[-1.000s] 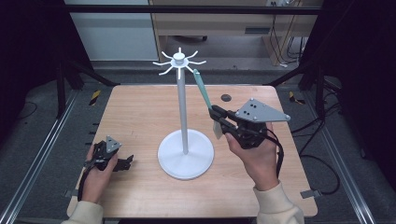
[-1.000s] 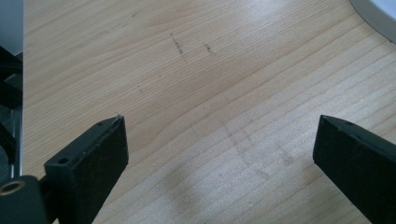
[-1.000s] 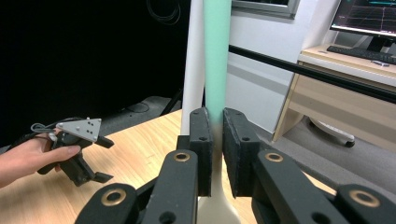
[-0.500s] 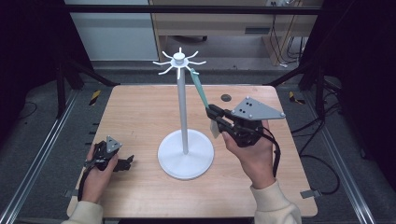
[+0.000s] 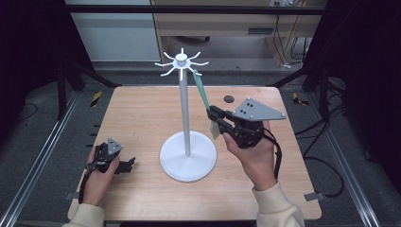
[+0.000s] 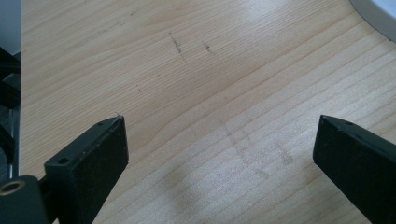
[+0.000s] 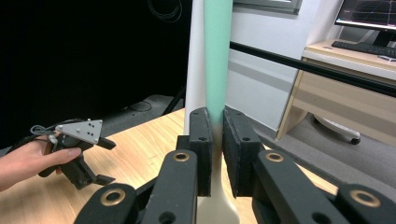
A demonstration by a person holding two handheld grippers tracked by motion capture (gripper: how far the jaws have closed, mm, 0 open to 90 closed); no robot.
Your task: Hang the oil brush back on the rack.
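Light wooden table (image 5: 142,118) centre frame, on a dark grey floor (image 5: 42,118). Metal rails (image 5: 38,161) run down lower left and lower right. Black frame posts (image 5: 61,85) at both sides, dark curtains upper left and upper right. Pale wall panel (image 5: 113,33) upper left of centre, wooden desk (image 5: 227,26) top centre. Right gripper view: monitor (image 7: 369,14) upper right.
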